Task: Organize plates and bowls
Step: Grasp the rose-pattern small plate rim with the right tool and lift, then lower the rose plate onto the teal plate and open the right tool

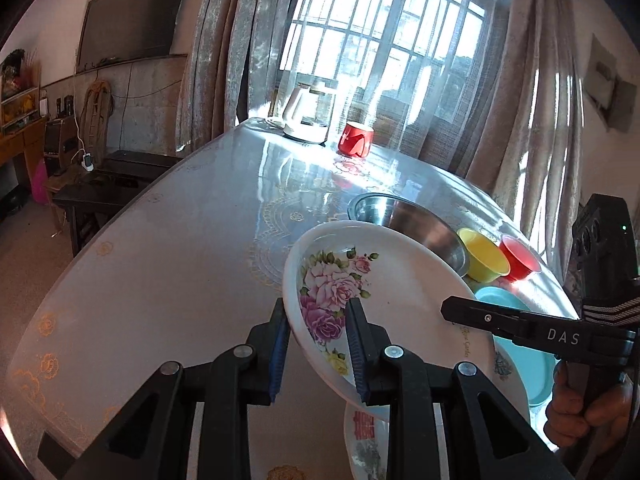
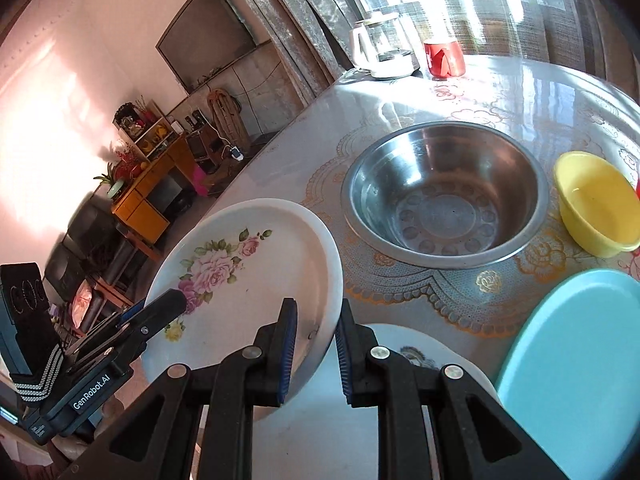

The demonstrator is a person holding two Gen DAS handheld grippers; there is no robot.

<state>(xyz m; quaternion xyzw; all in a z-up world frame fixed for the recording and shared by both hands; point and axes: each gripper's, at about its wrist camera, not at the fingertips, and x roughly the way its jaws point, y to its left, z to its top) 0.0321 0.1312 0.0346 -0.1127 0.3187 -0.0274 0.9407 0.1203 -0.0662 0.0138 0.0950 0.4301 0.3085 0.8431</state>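
Sunlit worktop [image 2: 460, 304] below; my left hand-held gripper [image 1: 318, 346] and right hand-held gripper [image 2: 316, 354] both pinch the floral plate [image 2: 256, 276] by opposite rims, tilted, with the white plate [image 2: 420, 352] lying directly beneath.

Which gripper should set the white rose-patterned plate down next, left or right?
Either; both clamp it. Left gripper grips the white rose-patterned plate at its rose side, right gripper at the opposite rim, so lower together.
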